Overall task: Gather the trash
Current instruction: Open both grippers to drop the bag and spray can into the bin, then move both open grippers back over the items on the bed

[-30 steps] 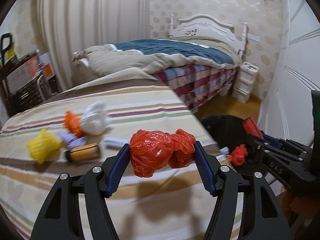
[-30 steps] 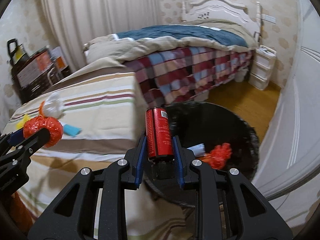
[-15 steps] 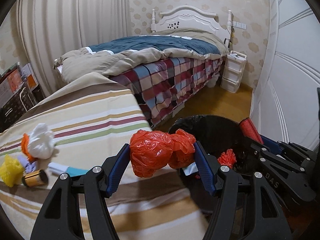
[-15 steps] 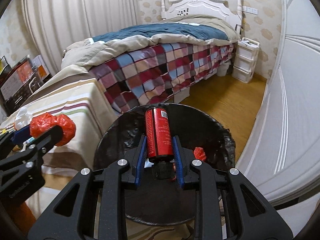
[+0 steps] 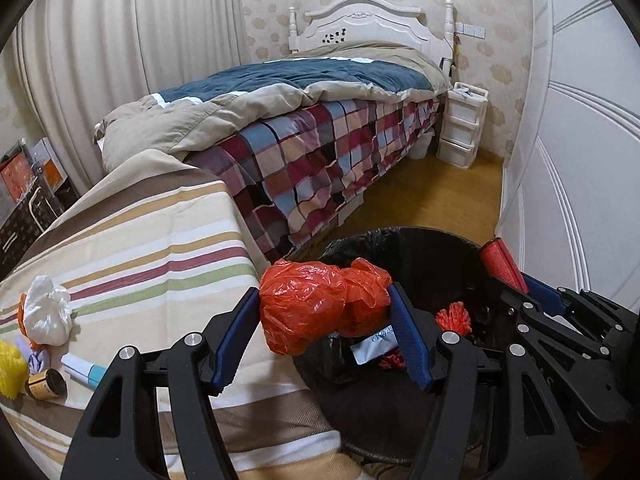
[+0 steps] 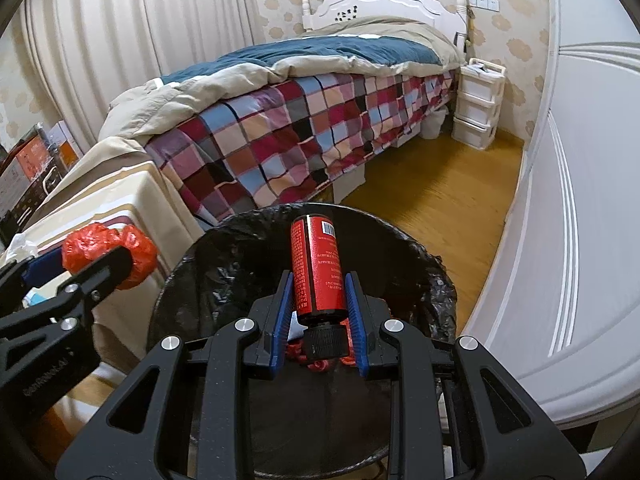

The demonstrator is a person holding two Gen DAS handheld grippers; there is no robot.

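My left gripper [image 5: 324, 332] is shut on a crumpled red plastic bag [image 5: 316, 304] and holds it over the near left rim of the black-lined trash bin [image 5: 424, 248]. The bag also shows in the right wrist view [image 6: 108, 248]. My right gripper [image 6: 320, 316] is shut on a red bottle [image 6: 318, 268] with a black cap, held over the middle of the bin [image 6: 240, 248]. The bottle's end shows in the left wrist view [image 5: 500, 264]. Red scraps [image 5: 452, 318] and a white wrapper [image 5: 374, 346] lie inside the bin.
On the striped tablecloth [image 5: 140, 248] at left lie a white wad [image 5: 46, 314], a yellow scrap [image 5: 10, 366], a small gold can [image 5: 44, 384] and a white-blue tube [image 5: 82, 370]. A bed [image 5: 320, 120] stands behind, white drawers [image 5: 460, 128] beyond, a white wardrobe door [image 6: 580, 240] right.
Both grippers have swung right from the table to the bin. The bag and the bottle now hang over the bin, both still gripped.
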